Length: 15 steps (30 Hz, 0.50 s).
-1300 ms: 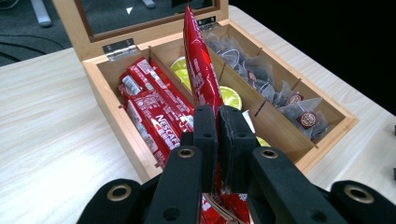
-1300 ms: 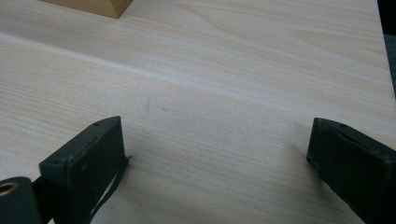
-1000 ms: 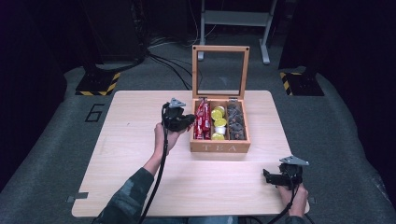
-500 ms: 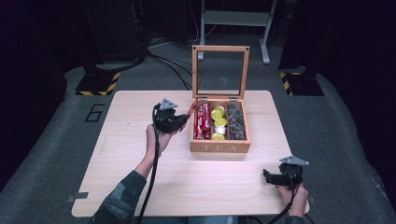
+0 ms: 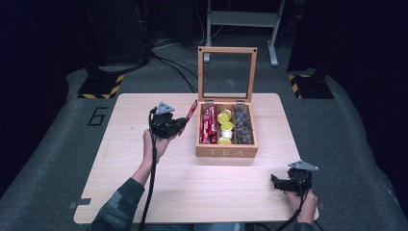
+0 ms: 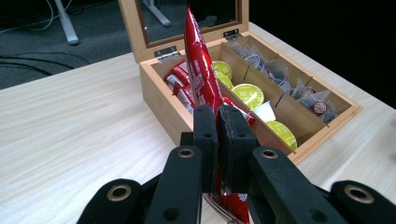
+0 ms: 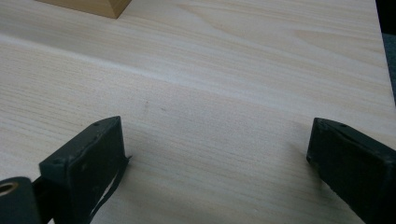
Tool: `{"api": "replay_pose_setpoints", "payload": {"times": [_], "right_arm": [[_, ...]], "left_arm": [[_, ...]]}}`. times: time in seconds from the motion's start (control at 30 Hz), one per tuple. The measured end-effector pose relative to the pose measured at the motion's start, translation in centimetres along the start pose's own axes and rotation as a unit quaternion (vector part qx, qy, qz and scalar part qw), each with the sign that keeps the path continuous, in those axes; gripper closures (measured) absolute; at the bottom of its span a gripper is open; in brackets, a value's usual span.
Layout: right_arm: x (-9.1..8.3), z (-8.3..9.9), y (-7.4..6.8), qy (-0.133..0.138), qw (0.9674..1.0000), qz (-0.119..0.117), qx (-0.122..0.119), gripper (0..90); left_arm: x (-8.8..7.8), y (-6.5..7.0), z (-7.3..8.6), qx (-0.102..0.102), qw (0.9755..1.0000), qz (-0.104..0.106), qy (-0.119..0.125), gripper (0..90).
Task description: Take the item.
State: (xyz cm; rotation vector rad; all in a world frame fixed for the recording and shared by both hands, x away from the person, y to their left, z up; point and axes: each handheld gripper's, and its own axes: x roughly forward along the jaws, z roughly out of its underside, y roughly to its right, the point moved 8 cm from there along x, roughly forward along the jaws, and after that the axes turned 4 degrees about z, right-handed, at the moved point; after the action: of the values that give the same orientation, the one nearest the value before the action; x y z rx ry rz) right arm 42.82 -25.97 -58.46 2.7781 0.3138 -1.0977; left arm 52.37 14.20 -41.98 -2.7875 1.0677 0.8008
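Note:
A wooden tea box (image 5: pixel 226 151) (image 6: pixel 159 98) stands open at the table's middle, its glass lid upright. Red packets fill its left compartment (image 5: pixel 208 126), yellow-topped pods the middle (image 5: pixel 224 126), dark wrapped tea bags the right (image 5: pixel 242 126). My left gripper (image 5: pixel 180 126) (image 6: pixel 218 122) hovers just left of the box, shut on one long red packet (image 5: pixel 191 112) (image 6: pixel 201 70) that sticks up past its jaws. At the table's front right corner my right gripper (image 5: pixel 275 183) (image 7: pixel 215 149) rests low over bare wood, jaws wide apart with nothing between them.
The light wooden table (image 5: pixel 144 183) has free surface left of and in front of the box. A box corner (image 7: pixel 100 5) shows at the top of the right gripper view. Dark floor, cables and yellow-black striped pads (image 5: pixel 101 85) lie beyond the table.
My left gripper has drawn away from the box toward the left, carrying the red packet with it. The right gripper has stayed in place.

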Motion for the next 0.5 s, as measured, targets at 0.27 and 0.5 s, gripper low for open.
{"api": "replay_pose_setpoints", "payload": {"times": [0.27, 0.5], "right_arm": [[0.0, 0.0, 0.0, 0.000, 1.0000, 0.001, 0.001, 3.6], [0.0, 0.0, 0.0, 0.000, 1.0000, 0.001, 0.001, 3.7]], "left_arm": [[-1.0, -0.8, 0.3, -0.002, 1.0000, -0.007, 0.003, 85.3], [-2.0, -1.6, 0.6, -0.006, 0.9998, -0.015, 0.008, 85.3]]}}
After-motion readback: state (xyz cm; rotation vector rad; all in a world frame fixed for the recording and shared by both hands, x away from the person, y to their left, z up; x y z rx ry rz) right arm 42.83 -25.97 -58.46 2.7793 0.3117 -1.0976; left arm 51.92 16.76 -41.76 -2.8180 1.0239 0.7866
